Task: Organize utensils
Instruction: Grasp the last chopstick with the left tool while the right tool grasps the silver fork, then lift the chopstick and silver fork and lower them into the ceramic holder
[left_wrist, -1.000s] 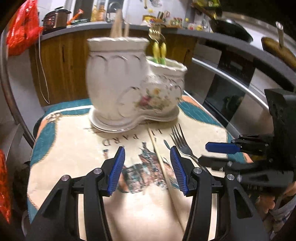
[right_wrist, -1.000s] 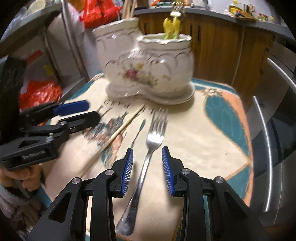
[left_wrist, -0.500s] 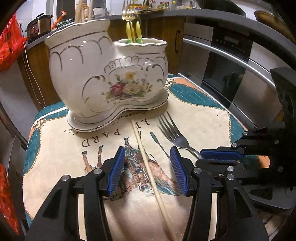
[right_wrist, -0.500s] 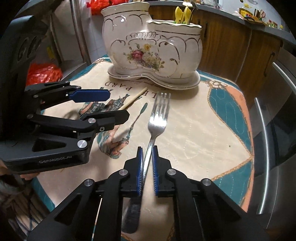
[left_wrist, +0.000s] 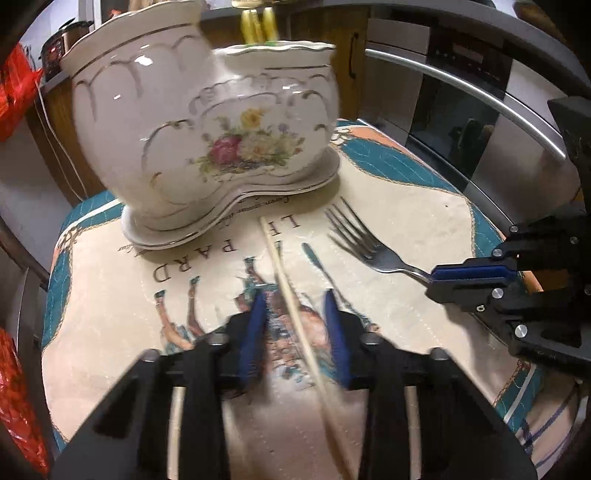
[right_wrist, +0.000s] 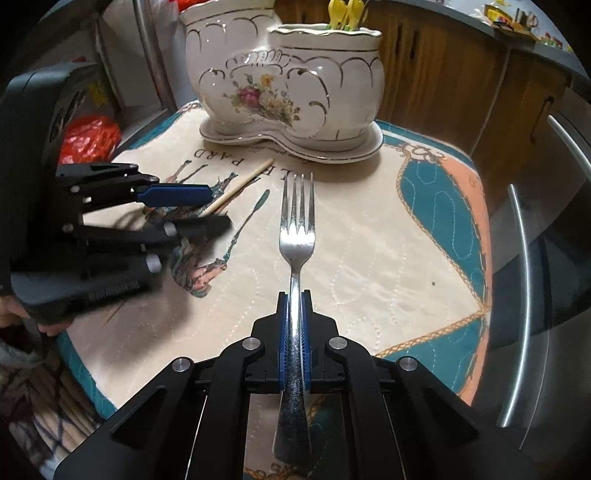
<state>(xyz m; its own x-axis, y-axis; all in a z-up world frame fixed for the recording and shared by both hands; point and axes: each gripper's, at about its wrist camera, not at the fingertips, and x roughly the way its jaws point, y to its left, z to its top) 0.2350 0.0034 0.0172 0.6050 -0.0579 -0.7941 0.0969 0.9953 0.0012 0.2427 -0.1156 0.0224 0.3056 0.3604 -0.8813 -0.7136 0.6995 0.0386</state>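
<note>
A kitchen with wooden cabinets and a steel oven front surrounds the small bench, which is covered by a printed cloth in cream, teal and peach. My right gripper has its fingers closed tight on the handle of the fork; the fork runs straight ahead along my fingers, tines pointing toward the white floral ceramic holder at the far side of the cloth. My left gripper has its fingers open, one on each side of the wooden chopstick, not gripping it. The chopstick lies flat on the cloth, its long axis running between those fingers, far tip just short of the holder's base.
</note>
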